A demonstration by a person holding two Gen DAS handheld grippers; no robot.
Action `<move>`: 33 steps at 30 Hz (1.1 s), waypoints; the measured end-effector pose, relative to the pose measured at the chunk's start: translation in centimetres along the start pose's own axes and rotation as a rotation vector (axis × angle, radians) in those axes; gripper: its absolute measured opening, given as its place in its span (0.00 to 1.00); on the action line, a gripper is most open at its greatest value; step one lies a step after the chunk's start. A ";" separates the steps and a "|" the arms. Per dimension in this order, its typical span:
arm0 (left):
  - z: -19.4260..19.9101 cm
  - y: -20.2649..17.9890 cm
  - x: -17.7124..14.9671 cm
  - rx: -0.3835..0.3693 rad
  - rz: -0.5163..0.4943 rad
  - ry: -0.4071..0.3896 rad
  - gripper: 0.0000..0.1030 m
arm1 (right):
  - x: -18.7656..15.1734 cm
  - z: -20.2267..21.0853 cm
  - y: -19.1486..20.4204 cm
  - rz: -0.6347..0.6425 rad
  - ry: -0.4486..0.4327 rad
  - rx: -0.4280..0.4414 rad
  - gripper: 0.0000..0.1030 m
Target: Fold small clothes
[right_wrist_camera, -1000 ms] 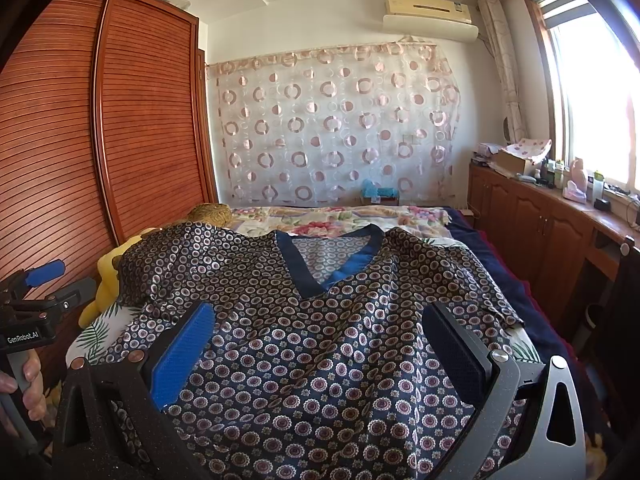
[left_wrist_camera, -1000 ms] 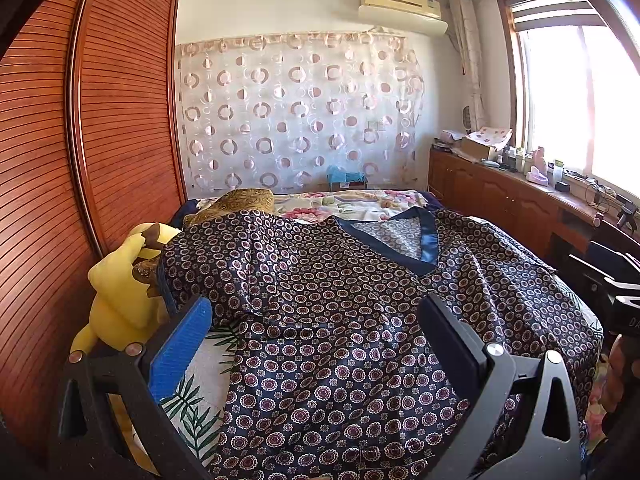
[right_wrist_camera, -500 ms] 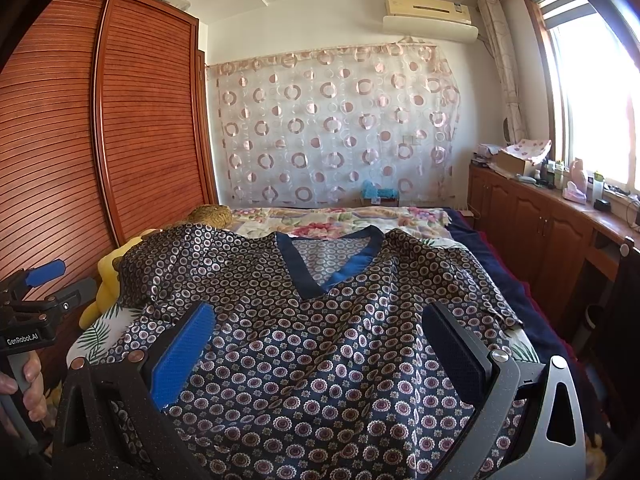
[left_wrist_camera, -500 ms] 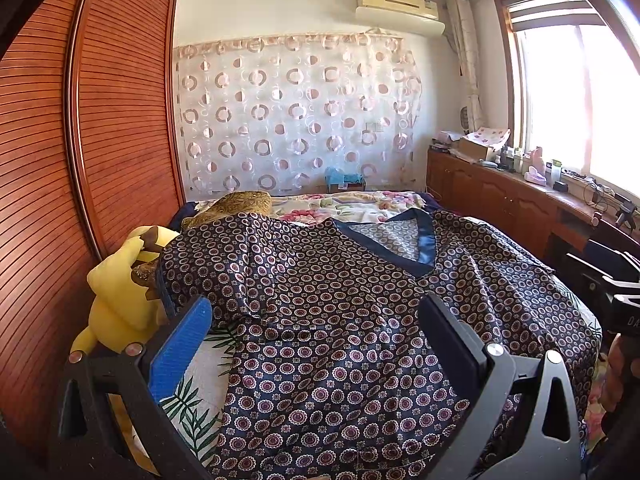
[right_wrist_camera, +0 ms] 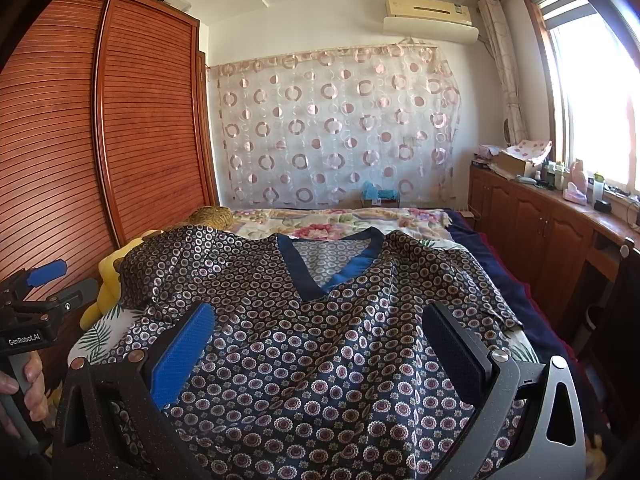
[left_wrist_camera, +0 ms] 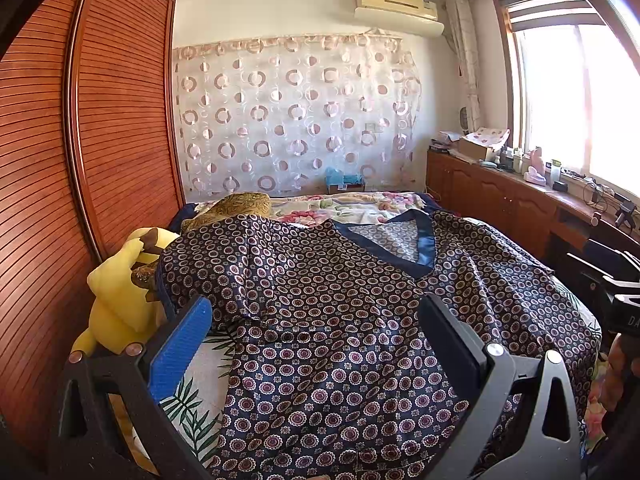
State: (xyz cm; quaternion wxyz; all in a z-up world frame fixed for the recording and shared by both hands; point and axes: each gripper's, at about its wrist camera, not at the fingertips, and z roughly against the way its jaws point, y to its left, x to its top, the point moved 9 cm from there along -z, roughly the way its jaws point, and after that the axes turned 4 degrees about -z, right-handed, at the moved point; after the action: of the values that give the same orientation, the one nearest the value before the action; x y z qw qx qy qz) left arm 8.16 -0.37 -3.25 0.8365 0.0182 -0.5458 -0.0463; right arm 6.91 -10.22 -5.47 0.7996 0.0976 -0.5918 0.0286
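A dark navy top (left_wrist_camera: pixel 340 320) with a ring-and-flower print and a blue V-neck (left_wrist_camera: pixel 400 244) lies spread face up on the bed, neck toward the far wall; it also shows in the right wrist view (right_wrist_camera: pixel 320 340). My left gripper (left_wrist_camera: pixel 316 344) is open and empty, held above the top's lower left part. My right gripper (right_wrist_camera: pixel 320 344) is open and empty above the lower middle of the top. The left gripper also shows in the right wrist view (right_wrist_camera: pixel 36 300), held by a hand at the bed's left side.
A yellow plush toy (left_wrist_camera: pixel 120 300) sits at the bed's left edge against the wooden wardrobe (left_wrist_camera: pixel 80 160). A floral quilt (left_wrist_camera: pixel 352 204) covers the far end of the bed. A wooden cabinet (right_wrist_camera: pixel 540 220) with clutter runs under the window on the right.
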 end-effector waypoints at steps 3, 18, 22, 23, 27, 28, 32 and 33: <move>0.0 0.0 0.1 0.000 -0.001 0.000 1.00 | 0.0 0.1 0.0 0.001 -0.002 0.000 1.00; 0.0 -0.1 0.2 0.000 -0.001 -0.003 1.00 | 0.1 0.2 0.1 0.001 -0.005 0.003 1.00; 0.0 -0.1 0.2 0.000 -0.001 -0.003 1.00 | 0.1 0.2 0.1 0.001 -0.005 0.003 1.00; -0.1 -0.1 0.2 0.001 -0.001 -0.003 1.00 | 0.1 0.2 0.1 0.000 -0.005 0.003 1.00; 0.0 -0.1 0.2 0.001 0.000 -0.002 1.00 | 0.1 0.1 0.0 0.000 -0.003 0.004 1.00; 0.0 0.0 0.2 0.002 0.002 -0.001 1.00 | 0.1 0.2 0.0 -0.001 -0.003 0.005 1.00; -0.5 0.9 -0.3 0.008 0.006 0.007 1.00 | -0.1 -0.2 0.0 -0.001 0.008 0.010 1.00; -0.7 1.3 -0.3 0.008 0.006 0.001 1.00 | -0.2 -0.5 0.0 0.001 0.011 0.010 1.00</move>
State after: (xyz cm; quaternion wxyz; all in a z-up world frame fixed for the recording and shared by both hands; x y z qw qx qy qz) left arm 8.75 0.90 -3.73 0.8369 0.0200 -0.5455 -0.0417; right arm 7.28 -10.13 -5.80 0.8023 0.1011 -0.5874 0.0325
